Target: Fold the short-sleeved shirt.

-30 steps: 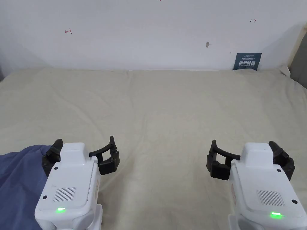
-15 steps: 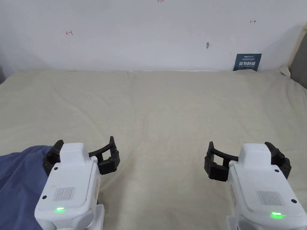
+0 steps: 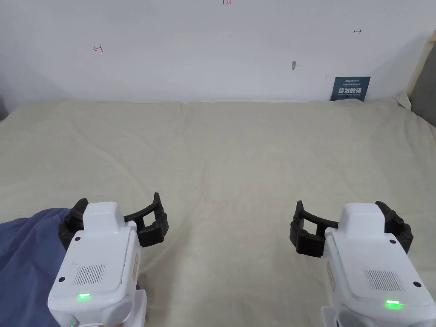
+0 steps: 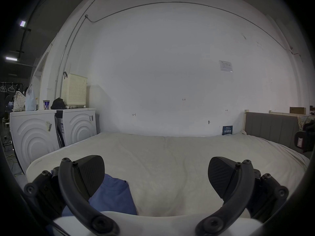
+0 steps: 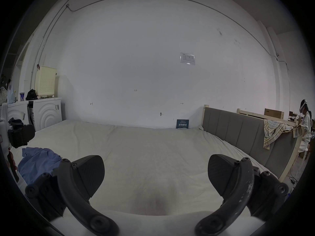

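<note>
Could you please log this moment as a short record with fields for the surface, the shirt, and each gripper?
surface: cream-covered bed against a white wall
shirt: blue shirt, bunched and not folded, at the bed's near left edge
left gripper: left gripper, jaws wide open, beside the shirt, nothing gripped
right gripper: right gripper, jaws wide open over bare bedding, apart from the shirt
task progress: folding not yet begun

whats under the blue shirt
The blue shirt lies crumpled on the cream bed sheet, near the bed's left edge. Whatever else might sit beneath it is covered by the cloth. The left gripper hovers beside it, jaws open.
</note>
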Demonstrator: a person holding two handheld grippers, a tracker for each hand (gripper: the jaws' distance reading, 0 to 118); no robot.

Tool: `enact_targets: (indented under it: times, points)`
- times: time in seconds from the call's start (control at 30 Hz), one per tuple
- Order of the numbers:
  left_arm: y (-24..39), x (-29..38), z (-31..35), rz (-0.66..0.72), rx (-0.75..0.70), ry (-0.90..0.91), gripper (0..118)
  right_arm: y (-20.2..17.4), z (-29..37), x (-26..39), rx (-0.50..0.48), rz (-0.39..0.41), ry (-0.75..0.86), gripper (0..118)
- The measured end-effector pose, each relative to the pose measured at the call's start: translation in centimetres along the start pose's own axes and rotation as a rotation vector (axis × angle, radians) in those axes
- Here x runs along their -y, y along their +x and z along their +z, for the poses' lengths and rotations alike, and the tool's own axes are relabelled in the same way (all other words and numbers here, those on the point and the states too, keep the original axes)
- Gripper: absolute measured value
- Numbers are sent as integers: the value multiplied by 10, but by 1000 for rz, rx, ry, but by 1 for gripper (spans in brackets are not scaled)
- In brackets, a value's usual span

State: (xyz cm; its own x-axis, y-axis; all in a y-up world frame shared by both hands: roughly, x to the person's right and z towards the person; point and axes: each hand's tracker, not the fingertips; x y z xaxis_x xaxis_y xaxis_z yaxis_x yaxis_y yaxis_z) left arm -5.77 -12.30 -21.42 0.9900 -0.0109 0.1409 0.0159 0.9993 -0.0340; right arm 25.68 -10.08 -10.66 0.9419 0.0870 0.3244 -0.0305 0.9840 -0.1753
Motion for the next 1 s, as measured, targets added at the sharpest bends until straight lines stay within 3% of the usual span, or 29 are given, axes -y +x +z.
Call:
enact_targets:
  times: [0.17, 0.23, 0.27, 0.3, 0.33, 0.37, 0.47, 0.73, 1.0]
  points:
    - [0, -1, 1, -4, -1, -2, 115, 0, -1, 0, 5, -1, -1, 118]
    - [-1, -1, 1, -1, 6, -4, 99, 0, 0, -1, 7, 2, 1, 92]
    - [-1, -1, 1, 4, 12, -8, 85, 0, 0, 0, 13, 2, 0, 75]
    - [-2, -1, 1, 9, 20, -14, 59, 0, -1, -1, 16, 4, -2, 46]
    - [-2, -2, 1, 16, 29, -25, 28, 0, -1, -1, 21, 5, -8, 27]
    - [-2, -2, 0, 21, 35, -35, 1, 0, -2, -1, 22, 3, -12, 17]
    - [1, 0, -3, 13, 21, -46, 0, 2, -4, -1, 25, -12, -25, 1]
    - [-11, 4, 0, 0, 18, -65, 0, -17, -9, -2, -38, 24, -19, 1]
    - [-78, 4, 18, 12, -140, -73, 0, -87, -28, -12, -231, 44, -4, 1]
